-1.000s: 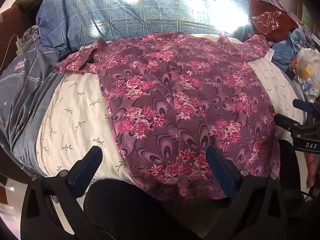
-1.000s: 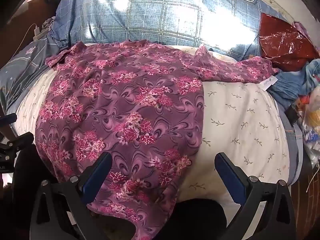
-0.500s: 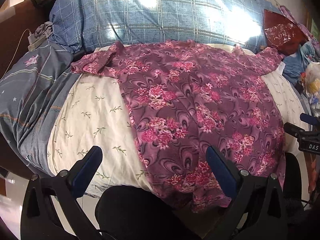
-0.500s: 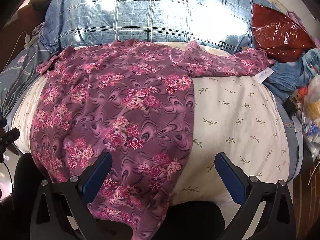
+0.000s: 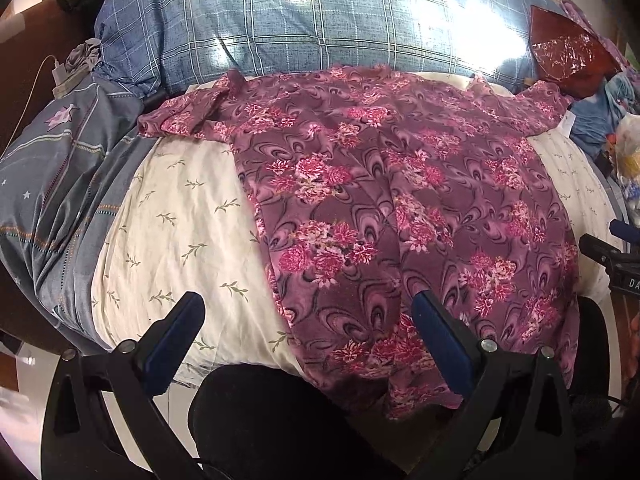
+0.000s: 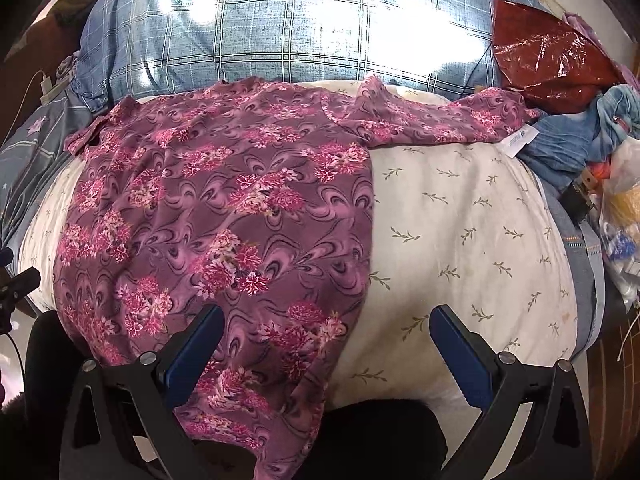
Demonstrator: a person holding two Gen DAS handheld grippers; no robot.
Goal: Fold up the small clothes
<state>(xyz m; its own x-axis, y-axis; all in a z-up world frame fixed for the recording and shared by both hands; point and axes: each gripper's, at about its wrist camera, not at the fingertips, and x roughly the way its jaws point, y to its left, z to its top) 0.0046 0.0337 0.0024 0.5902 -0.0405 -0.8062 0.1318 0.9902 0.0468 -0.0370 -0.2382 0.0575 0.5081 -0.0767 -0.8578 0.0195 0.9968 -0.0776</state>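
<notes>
Sunlight glares on a blue plaid pillow [image 6: 288, 36] behind a cream leaf-print cushion [image 6: 460, 240].

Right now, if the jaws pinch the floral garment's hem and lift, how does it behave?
Probably floppy: the floral garment drapes over the cream cushion edge and shows soft wrinkles. Likely light and thin. It may slide, since nothing pins it.

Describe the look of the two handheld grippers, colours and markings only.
Both the left gripper and right gripper have matte black angular frames, flat blue finger pads, and silver pivot screws. White lettering beginning "DA" shows on the right gripper's side.
</notes>
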